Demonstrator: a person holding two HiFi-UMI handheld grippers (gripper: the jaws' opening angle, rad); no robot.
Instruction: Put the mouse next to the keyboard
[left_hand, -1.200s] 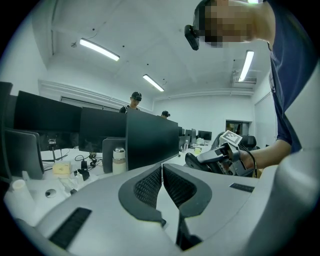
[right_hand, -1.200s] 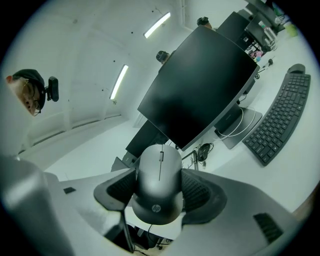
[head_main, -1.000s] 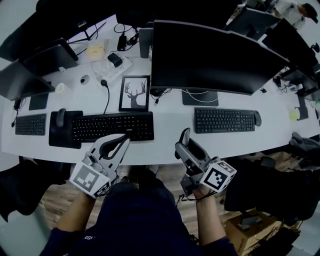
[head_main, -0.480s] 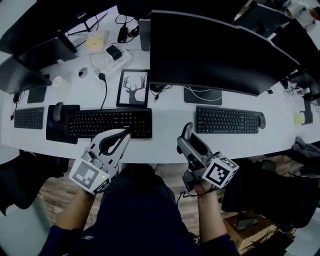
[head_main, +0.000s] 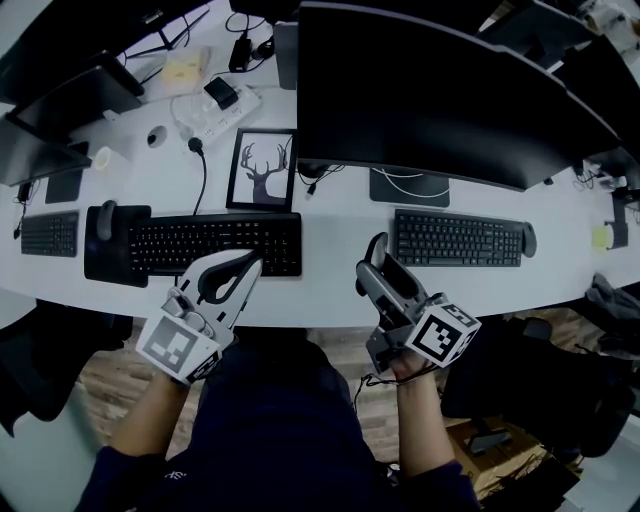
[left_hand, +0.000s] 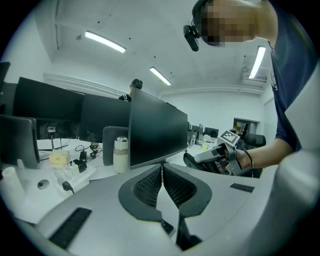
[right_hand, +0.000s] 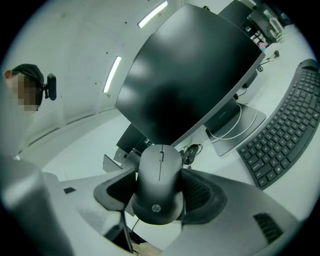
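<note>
A dark HP mouse (right_hand: 159, 181) sits clamped between the pads of my right gripper (right_hand: 161, 192), which is shut on it. In the head view that gripper (head_main: 373, 266) holds the mouse (head_main: 374, 246) just above the desk's front edge, left of a black keyboard (head_main: 458, 238). The same keyboard (right_hand: 285, 127) shows at the right of the right gripper view. My left gripper (head_main: 252, 264) hovers at the front edge of a second, wider keyboard (head_main: 215, 243). Its fingertips meet with nothing between them in the left gripper view (left_hand: 162, 169).
A large curved monitor (head_main: 450, 90) stands behind the right keyboard, and another mouse (head_main: 529, 240) lies at that keyboard's right end. A deer picture (head_main: 262, 168), a power strip (head_main: 215, 105), a mouse pad (head_main: 125, 262) with a mouse (head_main: 105, 218) and a small keyboard (head_main: 48, 233) lie to the left.
The head view has shifted, so the desk things sit lower and closer in the picture. Both grippers keep about the same place, and the mouse stays in the right one.
</note>
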